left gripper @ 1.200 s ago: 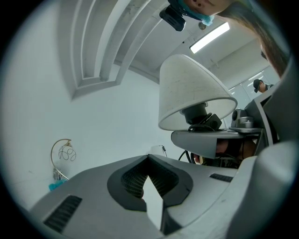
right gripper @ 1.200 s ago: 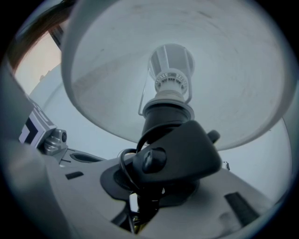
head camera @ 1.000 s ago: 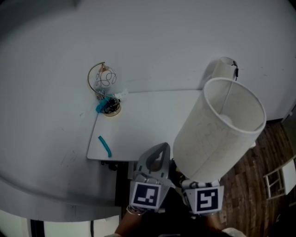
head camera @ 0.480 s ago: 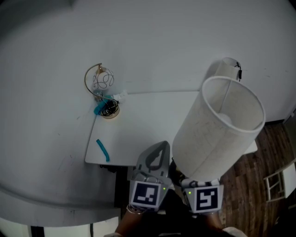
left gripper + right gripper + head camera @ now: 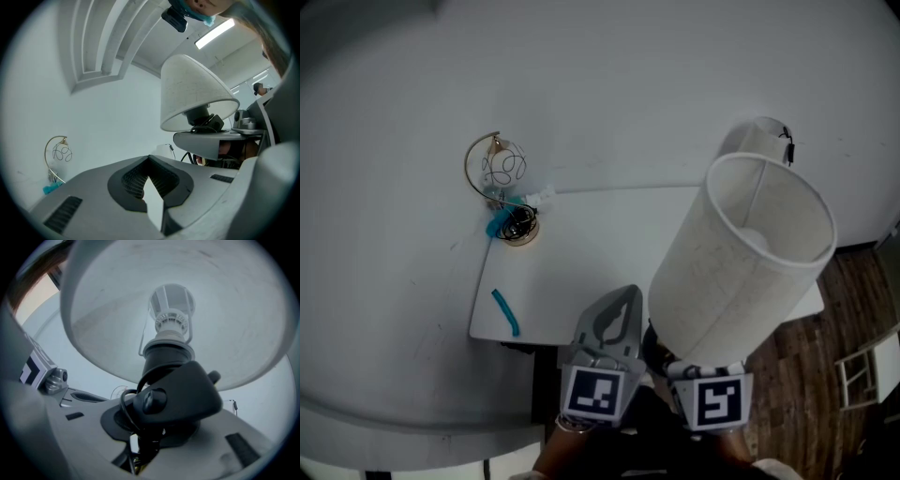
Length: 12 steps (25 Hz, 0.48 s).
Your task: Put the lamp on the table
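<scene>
Table (image 5: pixel 581 272) has drifted left; right gripper (image 5: pixel 150 427) clamps the lamp (image 5: pixel 741 272), left gripper (image 5: pixel 149 161) closed empty.

Lamp (image 5: pixel 741 272) slightly farther in over the table (image 5: pixel 581 248).

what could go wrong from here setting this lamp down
1. The right gripper holds the lamp only at its base, tilted, so the shade could swing or slip.
2. Its black cord loops around the grip and may snag on release.
3. The shade could bump the white object behind it.
</scene>
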### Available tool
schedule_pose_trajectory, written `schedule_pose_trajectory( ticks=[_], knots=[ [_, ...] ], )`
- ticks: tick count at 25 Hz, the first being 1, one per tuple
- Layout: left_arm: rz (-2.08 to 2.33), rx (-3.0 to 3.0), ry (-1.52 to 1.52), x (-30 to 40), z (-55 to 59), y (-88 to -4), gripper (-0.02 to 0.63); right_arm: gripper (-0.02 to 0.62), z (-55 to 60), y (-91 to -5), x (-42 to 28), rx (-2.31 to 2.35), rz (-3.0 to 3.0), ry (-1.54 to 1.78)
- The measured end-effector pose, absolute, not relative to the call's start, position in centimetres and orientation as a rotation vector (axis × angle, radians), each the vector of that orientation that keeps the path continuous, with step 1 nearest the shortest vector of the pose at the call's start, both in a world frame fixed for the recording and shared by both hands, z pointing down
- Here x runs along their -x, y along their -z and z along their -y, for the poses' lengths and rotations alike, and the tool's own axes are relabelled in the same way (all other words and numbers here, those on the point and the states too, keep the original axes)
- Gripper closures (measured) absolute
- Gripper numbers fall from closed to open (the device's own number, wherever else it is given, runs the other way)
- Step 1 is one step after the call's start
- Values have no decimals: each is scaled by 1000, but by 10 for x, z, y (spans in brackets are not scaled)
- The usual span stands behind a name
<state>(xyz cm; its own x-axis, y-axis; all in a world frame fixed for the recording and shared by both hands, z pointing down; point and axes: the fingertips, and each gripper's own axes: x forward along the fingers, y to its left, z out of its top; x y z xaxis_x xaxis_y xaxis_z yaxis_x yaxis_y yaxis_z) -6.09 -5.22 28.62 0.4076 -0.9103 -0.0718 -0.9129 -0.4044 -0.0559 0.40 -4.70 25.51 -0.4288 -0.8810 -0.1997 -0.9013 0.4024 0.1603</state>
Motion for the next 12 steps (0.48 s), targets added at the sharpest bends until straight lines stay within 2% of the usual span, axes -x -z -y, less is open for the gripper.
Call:
schedule_pose_trajectory(
  ticks=[12],
  knots=[
    [-1688, 2555, -33, 67, 80, -287, 607, 492, 77, -257, 0, 1619, -2575, -363]
  ],
)
